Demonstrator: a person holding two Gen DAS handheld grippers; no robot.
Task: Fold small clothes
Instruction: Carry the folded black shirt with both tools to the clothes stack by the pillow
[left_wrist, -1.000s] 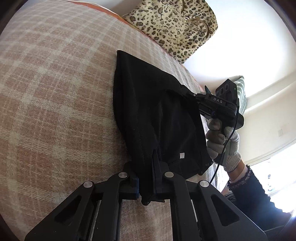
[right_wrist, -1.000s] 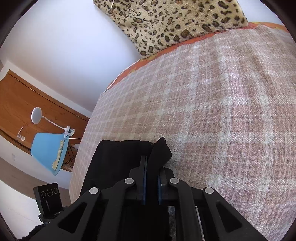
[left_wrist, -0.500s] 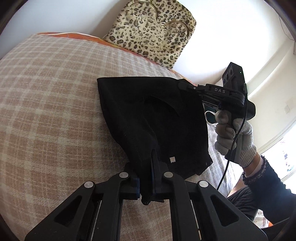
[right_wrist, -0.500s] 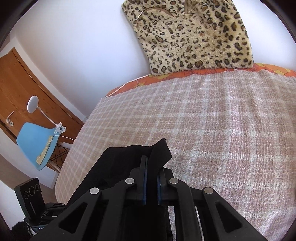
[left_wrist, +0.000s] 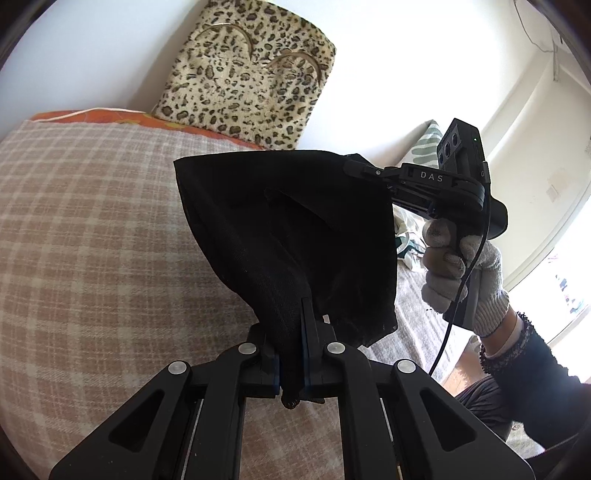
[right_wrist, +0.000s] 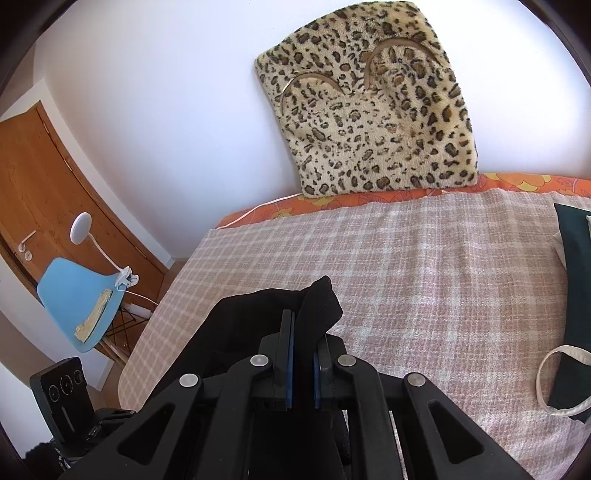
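Held up over the plaid bed (left_wrist: 92, 229), the black garment (left_wrist: 295, 236) sags limp and light between the left gripper (left_wrist: 292, 354) and right gripper (right_wrist: 301, 354), both clamped on bunched edges, which look the best holds.

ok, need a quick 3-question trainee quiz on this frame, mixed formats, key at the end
1. True or false: both the left gripper and the right gripper are shut on the black garment.
2. Multiple choice: where is the black garment? A) lying flat on the plaid blanket; B) held up in the air between the two grippers; C) draped over the leopard-print cushion.
3. Fill in: in the right wrist view, the blue chair stands in front of a wooden ____.

Key: 1 true. 2 B. 3 door.
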